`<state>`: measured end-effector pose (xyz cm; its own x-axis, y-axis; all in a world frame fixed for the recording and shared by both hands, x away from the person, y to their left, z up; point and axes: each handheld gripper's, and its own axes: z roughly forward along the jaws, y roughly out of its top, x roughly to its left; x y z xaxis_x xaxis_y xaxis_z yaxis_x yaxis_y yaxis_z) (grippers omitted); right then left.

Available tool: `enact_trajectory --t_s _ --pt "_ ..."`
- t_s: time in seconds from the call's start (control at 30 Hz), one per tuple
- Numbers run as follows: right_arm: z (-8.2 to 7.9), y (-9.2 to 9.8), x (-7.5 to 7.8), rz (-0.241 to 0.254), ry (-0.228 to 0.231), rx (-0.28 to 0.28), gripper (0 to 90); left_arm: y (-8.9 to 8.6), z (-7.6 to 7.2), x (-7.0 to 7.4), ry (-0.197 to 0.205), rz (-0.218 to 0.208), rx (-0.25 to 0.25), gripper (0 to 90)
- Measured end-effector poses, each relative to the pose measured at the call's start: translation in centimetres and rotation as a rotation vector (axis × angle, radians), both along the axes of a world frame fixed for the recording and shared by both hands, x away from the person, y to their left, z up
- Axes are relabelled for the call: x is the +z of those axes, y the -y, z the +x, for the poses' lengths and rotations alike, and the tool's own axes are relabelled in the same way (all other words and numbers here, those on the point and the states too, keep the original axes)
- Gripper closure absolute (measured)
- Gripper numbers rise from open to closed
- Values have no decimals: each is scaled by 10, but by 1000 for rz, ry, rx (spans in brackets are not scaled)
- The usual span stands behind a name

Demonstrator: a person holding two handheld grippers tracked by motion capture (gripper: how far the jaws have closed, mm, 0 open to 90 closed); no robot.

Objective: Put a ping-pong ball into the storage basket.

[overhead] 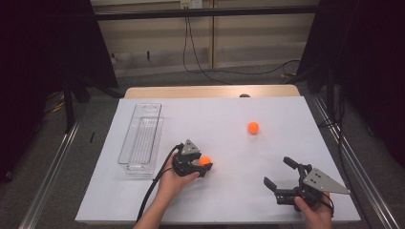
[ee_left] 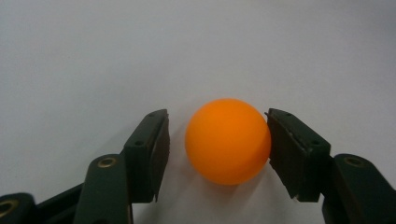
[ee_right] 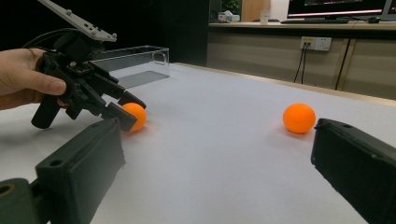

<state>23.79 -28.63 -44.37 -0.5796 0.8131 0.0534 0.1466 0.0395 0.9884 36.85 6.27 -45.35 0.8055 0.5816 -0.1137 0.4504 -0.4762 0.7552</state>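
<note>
An orange ball lies on the white table cover between the jaws of my left gripper. In the left gripper view the ball touches the right-hand pad, while a narrow gap separates it from the left-hand pad, so the gripper is open around it. A second orange ball rests farther back, right of centre. My right gripper is held near the front right edge, open wide and holding nothing. From the right gripper view, both balls show beyond its jaws.
A clear plastic tray stands at the left of the table, just left of my left hand. The bare wooden table edge runs along the back. Cables lie on the floor behind.
</note>
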Motion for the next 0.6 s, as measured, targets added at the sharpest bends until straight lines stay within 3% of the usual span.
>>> enact_trajectory --t_s 0.6 --pt "0 0 0 0 -1 0 20 1 0 -1 -3 3 3 422"
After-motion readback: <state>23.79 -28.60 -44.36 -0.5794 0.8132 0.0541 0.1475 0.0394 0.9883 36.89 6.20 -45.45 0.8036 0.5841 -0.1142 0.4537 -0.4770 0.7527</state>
